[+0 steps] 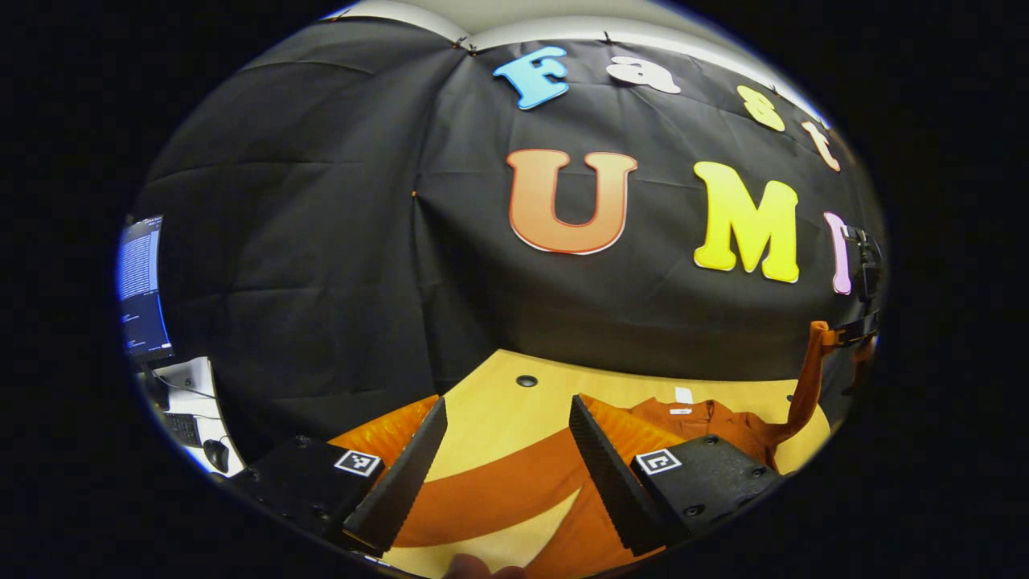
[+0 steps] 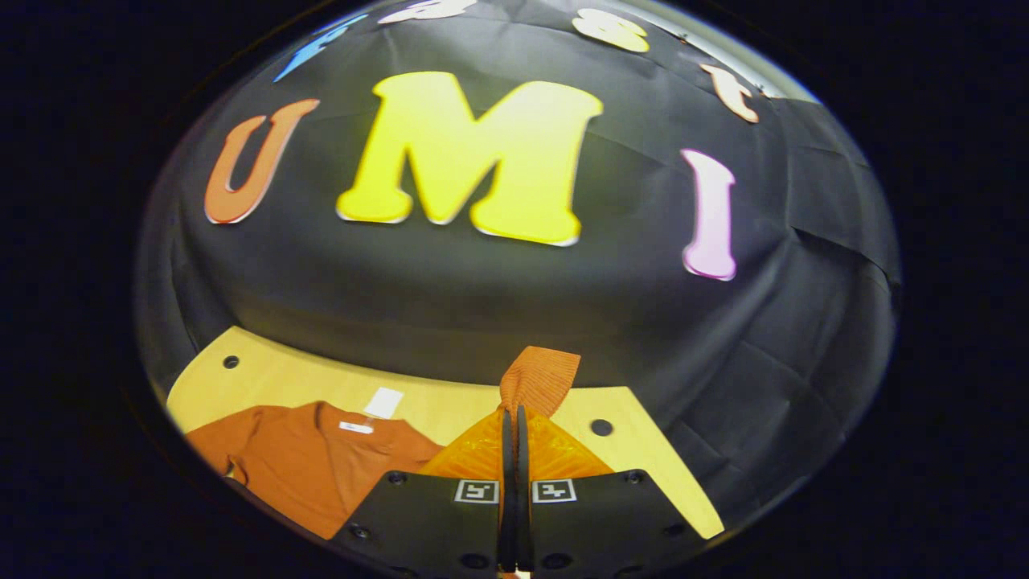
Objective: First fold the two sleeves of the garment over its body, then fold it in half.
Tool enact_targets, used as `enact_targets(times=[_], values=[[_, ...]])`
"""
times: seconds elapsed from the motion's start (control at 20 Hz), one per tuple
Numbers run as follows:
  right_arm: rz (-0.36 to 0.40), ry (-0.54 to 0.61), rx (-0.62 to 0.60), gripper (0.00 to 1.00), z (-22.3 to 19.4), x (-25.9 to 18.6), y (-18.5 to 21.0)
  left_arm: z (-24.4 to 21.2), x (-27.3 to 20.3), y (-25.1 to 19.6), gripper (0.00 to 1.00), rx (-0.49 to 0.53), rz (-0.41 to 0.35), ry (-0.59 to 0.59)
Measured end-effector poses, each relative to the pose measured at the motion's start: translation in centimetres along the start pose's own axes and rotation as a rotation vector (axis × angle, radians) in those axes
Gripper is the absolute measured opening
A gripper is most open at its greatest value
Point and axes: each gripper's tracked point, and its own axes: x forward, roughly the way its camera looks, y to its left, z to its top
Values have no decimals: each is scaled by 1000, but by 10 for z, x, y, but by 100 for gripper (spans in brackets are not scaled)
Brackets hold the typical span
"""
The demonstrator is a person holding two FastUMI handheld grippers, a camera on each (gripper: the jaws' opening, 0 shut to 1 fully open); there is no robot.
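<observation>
**Orange cuff up in the right gripper, body off to its left**

Orange knit everywhere on the pale table (image 2: 273, 378), and here is the picture: the garment (image 2: 305, 462) lies flat, collar toward the black wall, its body spread out on the wood. Take the collar (image 2: 354, 425) as our landmark. In the right gripper view, the right gripper (image 2: 514, 450) has its fingers clamped tight together on a sleeve, the ribbed cuff (image 2: 540, 378) poking up above the fingertips, clear of the table. The collar sits to the left of that pinch and a little lower in the view, so the body lies leftward of the held cuff.

Over to the left gripper view. The left gripper (image 1: 506, 438) stands wide apart, nothing between its fingers, hovering above the other sleeve (image 1: 482, 494), which runs as a long band across the table from the body out toward the gripper's left. The collar (image 1: 683, 410) is ahead and to the right of these fingers. Far right in this view, beyond the collar, the raised sleeve (image 1: 804, 386) hangs as a steep strip from the other gripper (image 1: 864, 322).

My read: the sleeve-folding stage is live. The relation that matters is cuff to collar. The lifted sleeve needs carrying across toward the collar side and laying over the body, and the right gripper is plainly the one placed for it. The left is nearer the flat sleeve.
</observation>
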Motion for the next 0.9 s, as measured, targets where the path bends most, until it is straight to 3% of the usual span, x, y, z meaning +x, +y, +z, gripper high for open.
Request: enact_targets(times=[0.2,0.45,0.65,0.9], values=[[163,1,-48,0,-16,0,127,3,-9,39,99,-26,27,-1],[282,122,-122,0,-98,7,252,12,-33,77,99,-38,58,-23],[360,201,-178,1,-149,19,296,12,-54,105,98,-20,114,-17],[473,282,-101,2,-176,14,327,-4,-68,127,98,-34,188,15]])
